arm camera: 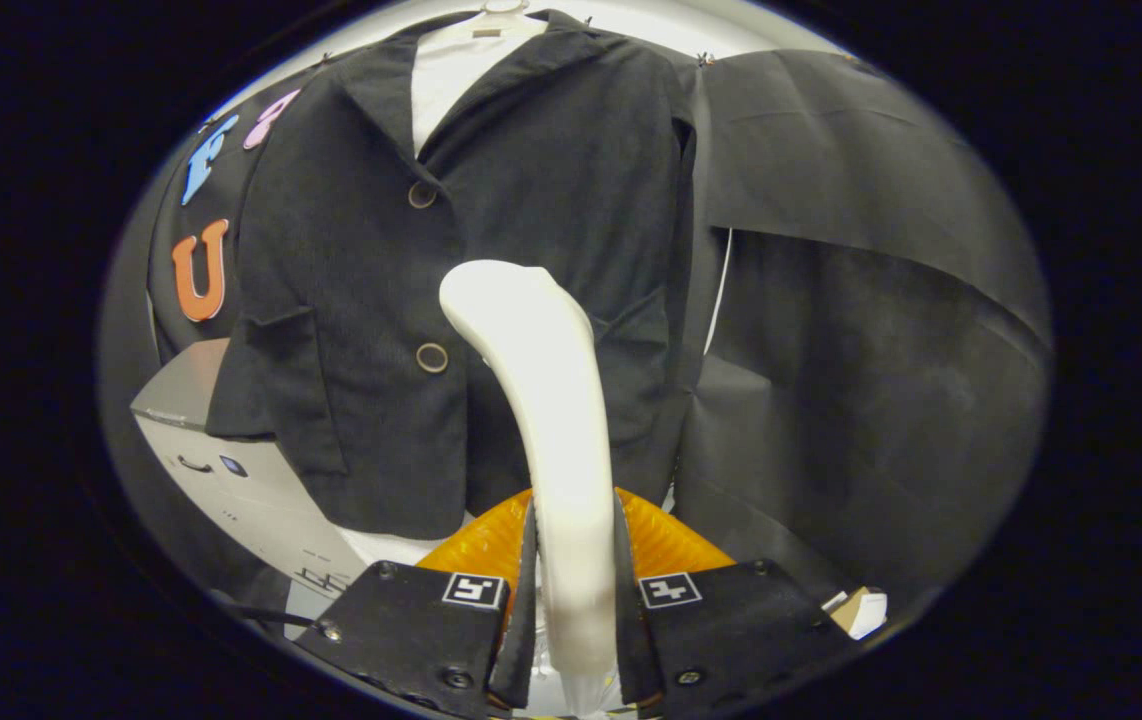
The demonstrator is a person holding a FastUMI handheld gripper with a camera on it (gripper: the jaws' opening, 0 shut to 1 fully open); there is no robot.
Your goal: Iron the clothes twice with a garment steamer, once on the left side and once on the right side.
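Note:
A dark buttoned jacket [491,250] hangs on a hanger over a white shirt [451,70], straight ahead of me. My gripper [573,590] is shut on the white handle of the garment steamer [551,400], both fingers pressing its sides. The steamer rises from between the fingers, and its curved head sits in front of the jacket's lower right panel, just right of the two buttons. I cannot tell whether the head touches the cloth.
A white appliance box [231,470] stands low on the left under the jacket's sleeve. An orange ribbed thing [666,545] lies just beyond the fingers. Black cloth [861,330] hangs to the right of the jacket.

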